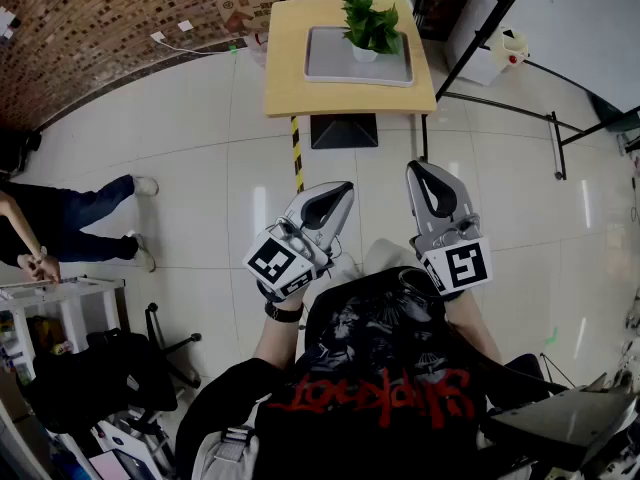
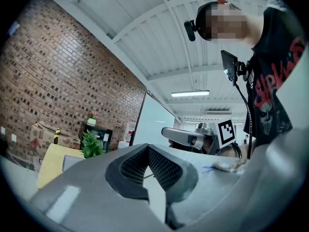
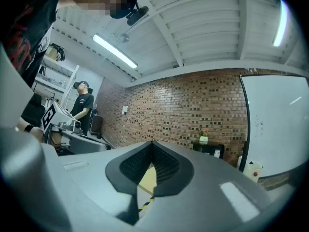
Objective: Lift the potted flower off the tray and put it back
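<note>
Both hand-held tools, the left gripper (image 1: 343, 188) and the right gripper (image 1: 420, 170), had their jaws pressed together on nothing, side by side before the person's chest. Well ahead of them, the potted flower (image 1: 368, 26) stood upright on the grey tray (image 1: 330, 68) on a wooden table (image 1: 290, 93). Red lettering on the black shirt (image 1: 380, 393) was unreadable.

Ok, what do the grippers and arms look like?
The left gripper and right gripper are pale grey shells with black textured pads; each carries a white cube with black square markers. Black T-shirt, red print; dark wristband on the left wrist.
</note>
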A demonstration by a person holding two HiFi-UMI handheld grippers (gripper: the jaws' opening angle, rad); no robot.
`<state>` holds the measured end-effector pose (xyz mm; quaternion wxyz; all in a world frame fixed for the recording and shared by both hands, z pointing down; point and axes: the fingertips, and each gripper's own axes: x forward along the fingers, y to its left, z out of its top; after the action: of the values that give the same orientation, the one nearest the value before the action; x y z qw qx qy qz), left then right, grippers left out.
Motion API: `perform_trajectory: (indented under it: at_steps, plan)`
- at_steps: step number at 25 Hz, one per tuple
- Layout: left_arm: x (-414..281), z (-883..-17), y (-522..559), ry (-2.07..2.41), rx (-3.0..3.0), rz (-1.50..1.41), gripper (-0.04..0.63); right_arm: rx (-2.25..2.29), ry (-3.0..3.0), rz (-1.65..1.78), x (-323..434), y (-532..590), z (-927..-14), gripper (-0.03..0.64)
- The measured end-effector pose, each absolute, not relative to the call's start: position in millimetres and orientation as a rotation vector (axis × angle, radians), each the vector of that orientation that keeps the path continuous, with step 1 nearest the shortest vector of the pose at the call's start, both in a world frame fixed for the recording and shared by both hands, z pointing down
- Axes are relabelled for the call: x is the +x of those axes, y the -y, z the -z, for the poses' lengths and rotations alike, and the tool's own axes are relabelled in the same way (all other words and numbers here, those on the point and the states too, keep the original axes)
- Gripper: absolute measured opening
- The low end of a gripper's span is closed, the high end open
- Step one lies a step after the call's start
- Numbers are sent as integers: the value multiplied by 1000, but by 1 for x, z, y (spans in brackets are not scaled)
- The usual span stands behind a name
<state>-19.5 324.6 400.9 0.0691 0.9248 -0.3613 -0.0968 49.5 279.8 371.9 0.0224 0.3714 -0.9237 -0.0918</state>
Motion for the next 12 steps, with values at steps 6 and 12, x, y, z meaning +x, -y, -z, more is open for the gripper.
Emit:
perform_trajectory:
  at_steps: [6, 12]
  plan:
    - [-9, -417, -300, 1059, 2741, 256, -8, 1148, 2853, 186, 59, -258, -391, 3]
    - [-10, -441, -235, 1069, 2698, 204, -8, 1182, 2849, 105, 61, -179, -420, 5]
